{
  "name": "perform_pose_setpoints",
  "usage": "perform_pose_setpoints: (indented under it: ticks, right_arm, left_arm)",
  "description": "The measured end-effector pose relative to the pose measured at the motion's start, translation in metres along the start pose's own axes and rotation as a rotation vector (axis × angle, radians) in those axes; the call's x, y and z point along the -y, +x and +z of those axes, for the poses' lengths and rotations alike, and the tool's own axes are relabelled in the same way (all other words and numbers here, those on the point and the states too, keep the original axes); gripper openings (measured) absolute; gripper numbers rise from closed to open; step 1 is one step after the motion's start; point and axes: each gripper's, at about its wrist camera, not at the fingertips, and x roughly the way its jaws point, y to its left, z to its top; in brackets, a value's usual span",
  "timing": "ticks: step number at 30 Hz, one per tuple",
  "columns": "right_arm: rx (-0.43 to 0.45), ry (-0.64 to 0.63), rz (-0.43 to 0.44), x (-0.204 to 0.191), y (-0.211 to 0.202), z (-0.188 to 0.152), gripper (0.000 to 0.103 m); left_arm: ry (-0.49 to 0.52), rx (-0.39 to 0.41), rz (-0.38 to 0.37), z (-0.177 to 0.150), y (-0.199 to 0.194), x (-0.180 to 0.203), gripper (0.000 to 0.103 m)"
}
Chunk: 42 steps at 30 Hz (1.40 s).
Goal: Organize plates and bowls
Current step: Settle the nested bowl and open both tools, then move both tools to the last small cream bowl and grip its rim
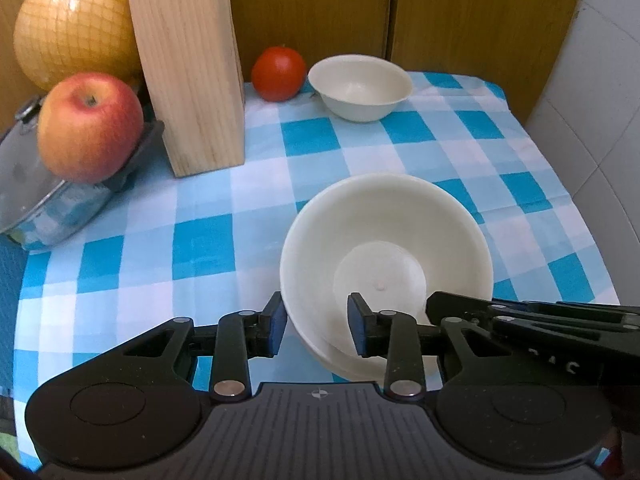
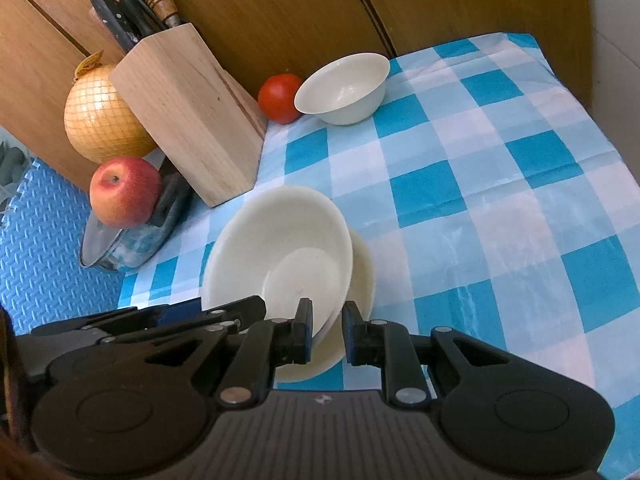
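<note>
left wrist view: the left gripper (image 1: 318,324) has its jaws set apart around the near rim of a cream plate (image 1: 384,248), one pad outside the rim and one inside; whether the pads press the rim i cannot tell. the plate is tilted up toward the camera and sits on a second plate (image 1: 340,362) of the same colour, whose edge shows beneath it. both hold nothing. the right gripper (image 1: 532,320) reaches in from the right to the plate's rim. far back on the blue checked cloth (image 1: 200,240) stands a small white bowl (image 1: 360,86), empty, with a tomato (image 1: 279,74) just beside it. a wooden knife block (image 1: 188,64) stands at left, a netted pomelo (image 1: 74,20) behind it, and an apple (image 1: 90,126) rests on the lid of a metal pot (image 1: 44,200).

right wrist view: the right gripper (image 2: 326,330) straddles the stacked plates' near edge, jaws open with a gap, the upper cream plate (image 2: 280,248) tipped against the lower second plate (image 2: 362,272). the left gripper (image 2: 160,320) comes in from the left. the small white bowl (image 2: 344,88) is empty near the tomato (image 2: 279,98). the knife block (image 2: 188,120) holds several knives, handles up. the apple (image 2: 124,192) sits on the pot (image 2: 132,240).
</note>
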Motion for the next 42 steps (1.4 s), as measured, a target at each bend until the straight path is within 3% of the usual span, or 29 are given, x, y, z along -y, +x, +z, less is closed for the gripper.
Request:
perform_pose_setpoints:
  ticks: [18,28,37,42]
  right_arm:
    - [0.108,-0.012,-0.058,0.003,-0.013,0.02,0.03]
    - [0.164,0.073,-0.063,0.014,0.007,0.07,0.034]
    - [0.191,0.12,-0.084,0.03,0.039,0.121,0.035]
    - [0.217,0.16,-0.045,0.036,0.056,0.148,0.036]
  left_arm:
    - [-0.058,0.027,-0.016,0.019,-0.002,-0.012,0.054]
    - [-0.135,0.071,-0.045,0.068,0.008,-0.017,0.062]
    - [-0.179,0.079,-0.042,0.116,0.043,-0.017,0.065]
    - [-0.203,0.067,-0.065,0.137,0.071,-0.012,0.065]
